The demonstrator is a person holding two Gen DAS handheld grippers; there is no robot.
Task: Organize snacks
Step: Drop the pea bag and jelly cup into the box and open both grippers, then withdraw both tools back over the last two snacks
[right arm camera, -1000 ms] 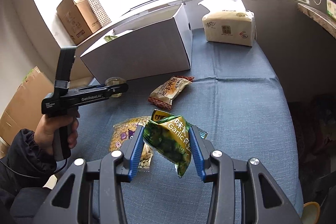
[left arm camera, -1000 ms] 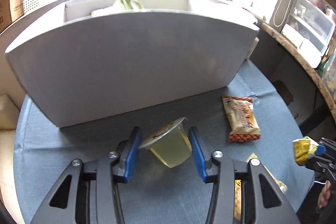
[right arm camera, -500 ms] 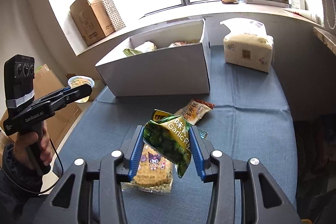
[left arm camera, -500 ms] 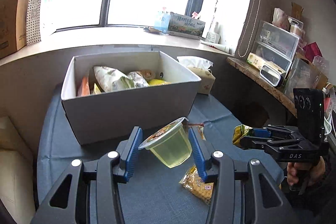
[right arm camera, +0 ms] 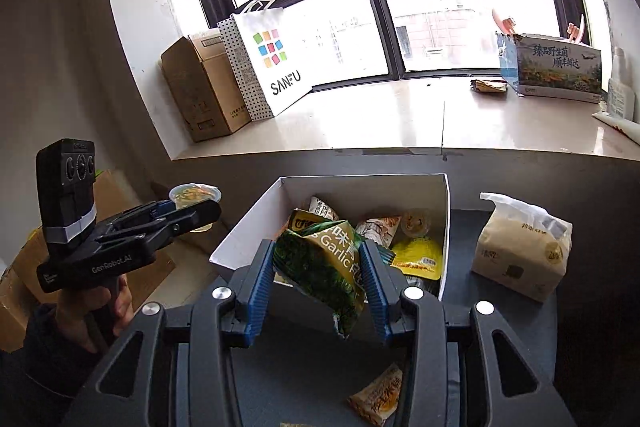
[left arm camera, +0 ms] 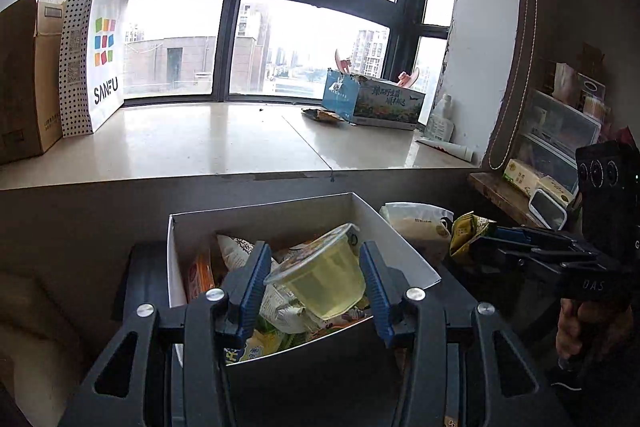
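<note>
Gripping a jelly cup point(left arm camera: 320, 273); right gripper point(right arm camera: 318, 277) clamps a green packet point(right arm camera: 324, 267).

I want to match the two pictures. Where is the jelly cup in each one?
Left wrist view: the jelly cup sits low in the middle, pinched by the left gripper.
Right wrist view: the same cup is at the left, halfway down, at that gripper's tip.
Shared landmark: the white box of snacks.

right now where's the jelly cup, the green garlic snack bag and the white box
jelly cup point(left arm camera: 320, 277): left wrist view, clear side wall.
green garlic snack bag point(right arm camera: 324, 267): right wrist view, printed front.
white box point(right arm camera: 362, 189): right wrist view, inner back wall.
</note>
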